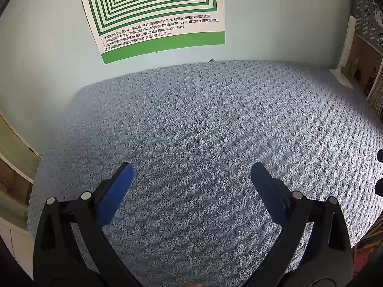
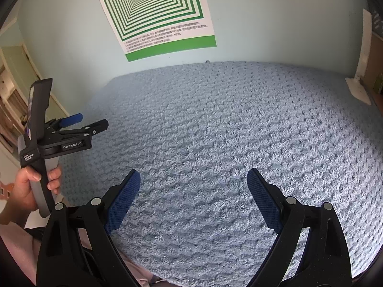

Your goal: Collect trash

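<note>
A light-blue textured towel covers the table surface and runs back to a pale blue wall. On that wall hangs a poster of nested green and white squares, with lines of Chinese print and a green band along its bottom edge (the print is sharper in the left wrist view). At the towel's far right corner stands a white bracket, beside a shelf holding small items too blurred to identify.

The blue towel lies bare from front edge to back edge, with open room above it. A wall closes the back edge; a white stand occupies the back right corner.
</note>
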### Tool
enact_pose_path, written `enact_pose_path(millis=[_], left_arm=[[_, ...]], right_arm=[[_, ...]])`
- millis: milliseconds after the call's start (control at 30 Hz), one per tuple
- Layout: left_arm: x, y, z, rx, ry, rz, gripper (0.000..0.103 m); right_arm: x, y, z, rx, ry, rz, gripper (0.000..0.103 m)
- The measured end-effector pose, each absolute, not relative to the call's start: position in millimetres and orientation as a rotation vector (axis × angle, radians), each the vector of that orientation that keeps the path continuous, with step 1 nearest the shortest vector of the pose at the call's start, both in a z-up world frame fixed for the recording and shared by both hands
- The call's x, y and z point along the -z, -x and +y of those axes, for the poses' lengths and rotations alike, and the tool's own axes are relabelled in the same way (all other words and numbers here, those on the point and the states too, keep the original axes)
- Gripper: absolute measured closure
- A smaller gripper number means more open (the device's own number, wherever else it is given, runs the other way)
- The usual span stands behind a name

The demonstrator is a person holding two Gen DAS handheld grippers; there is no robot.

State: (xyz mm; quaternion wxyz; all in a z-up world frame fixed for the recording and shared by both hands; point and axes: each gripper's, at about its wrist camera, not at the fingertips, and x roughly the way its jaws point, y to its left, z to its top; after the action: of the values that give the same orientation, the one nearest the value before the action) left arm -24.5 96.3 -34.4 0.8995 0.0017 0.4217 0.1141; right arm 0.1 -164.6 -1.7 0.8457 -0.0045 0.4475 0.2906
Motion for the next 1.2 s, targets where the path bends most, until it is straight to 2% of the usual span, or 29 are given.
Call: enact_pose_path(millis=[1200], left_arm=[[42, 29, 104, -0.234, 0.007, 0.883, 0.007]], right_arm=[[4, -1, -164, -0.604, -0.005, 0.947, 0.013]])
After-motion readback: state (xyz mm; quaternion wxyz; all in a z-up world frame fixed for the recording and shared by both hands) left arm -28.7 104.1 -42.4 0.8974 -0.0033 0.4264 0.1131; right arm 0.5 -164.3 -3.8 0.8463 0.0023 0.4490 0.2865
